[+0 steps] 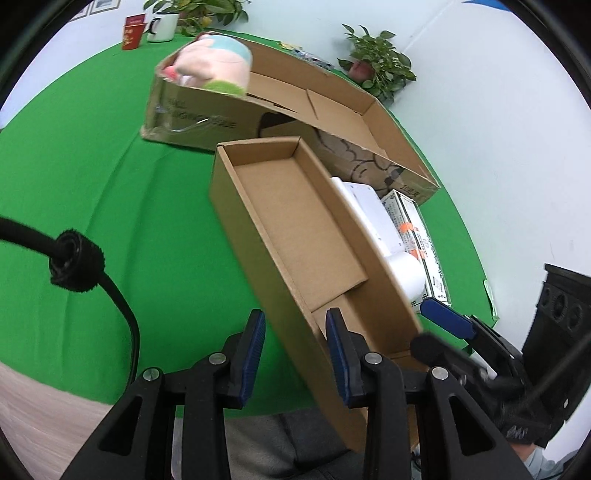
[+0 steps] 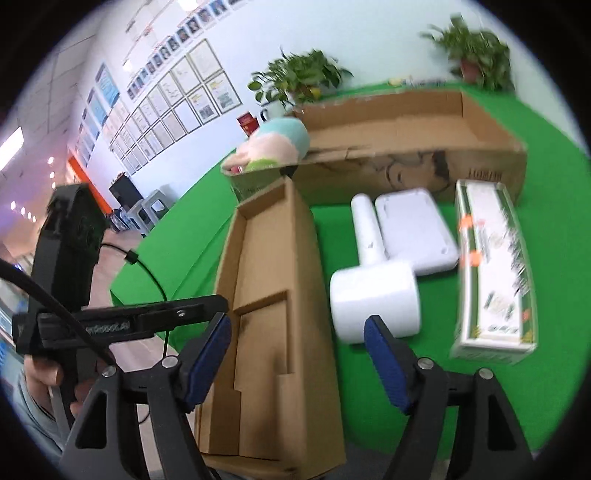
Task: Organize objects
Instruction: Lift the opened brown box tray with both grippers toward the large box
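Note:
A long narrow cardboard box [image 1: 295, 221] lies open-topped on the green table, its near end past the table edge. My left gripper [image 1: 295, 332] is shut on its left wall, one pad outside and one inside. My right gripper [image 2: 297, 339] is open, its jaws standing wide astride the box's [image 2: 258, 332] near end without pressing it. One right finger [image 1: 447, 319] shows beside the box's right wall. To the right lie a white hammer-shaped device [image 2: 376, 295], a white flat case [image 2: 413, 229] and a green-and-white carton [image 2: 495, 273].
A large open cardboard box [image 2: 406, 125] stands behind, with a plush toy [image 2: 273, 144] at its left end. Potted plants [image 1: 380, 66], a mug [image 1: 162, 24] and a red box [image 1: 133, 31] line the table's far edge. A black cable [image 1: 122, 306] hangs at the left.

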### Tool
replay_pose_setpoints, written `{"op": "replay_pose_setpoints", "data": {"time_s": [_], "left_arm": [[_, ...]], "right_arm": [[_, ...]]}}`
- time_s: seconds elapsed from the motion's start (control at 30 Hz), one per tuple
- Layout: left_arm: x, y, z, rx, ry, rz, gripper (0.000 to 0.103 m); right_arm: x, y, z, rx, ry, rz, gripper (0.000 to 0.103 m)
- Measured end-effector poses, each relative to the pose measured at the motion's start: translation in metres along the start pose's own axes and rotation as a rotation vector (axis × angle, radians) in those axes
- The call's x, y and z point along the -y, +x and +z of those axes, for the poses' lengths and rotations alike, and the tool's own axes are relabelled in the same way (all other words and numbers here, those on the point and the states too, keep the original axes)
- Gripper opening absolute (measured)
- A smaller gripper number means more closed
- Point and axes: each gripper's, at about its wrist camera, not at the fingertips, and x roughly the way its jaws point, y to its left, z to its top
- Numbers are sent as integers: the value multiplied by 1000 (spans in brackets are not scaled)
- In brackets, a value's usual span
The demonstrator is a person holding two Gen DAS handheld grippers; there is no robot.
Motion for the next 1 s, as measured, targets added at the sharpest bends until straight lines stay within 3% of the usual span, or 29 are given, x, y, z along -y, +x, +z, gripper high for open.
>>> {"op": "replay_pose_setpoints", "data": {"time_s": [0.03,0.17,0.27,0.43,0.53,0.73,0.8,0.87,1.0], "left_arm": [[3,1,0,-2,4,5,32],[10,2,1,-11,12,38,31],[6,-3,0,-2,1,60,30],[-14,-11,1,17,-26,117,25],[-17,-12,-1,15,-22,119,25],[-13,-10,-4,18,-1,127,25],[-13,-10,-4,18,-5,124,23],[-11,-9,-5,10,1,117,13],[-4,-6,-8,8,21,116,13]], "right_arm": [[-1,1,-1,-2,-20,-5,74],[-8,7,-8,-28,-42,-7,47],[-12,13,-9,-31,-34,-7,42],[-37,20,-10,-64,-98,100,42],[-46,21,-10,-33,-135,68,42],[-29,30,-5,-46,-52,-47,43],[-32,30,-5,-42,-69,-67,43],[-37,31,-6,-40,-104,-114,43],[-31,39,-6,-73,-74,-159,43]]}}
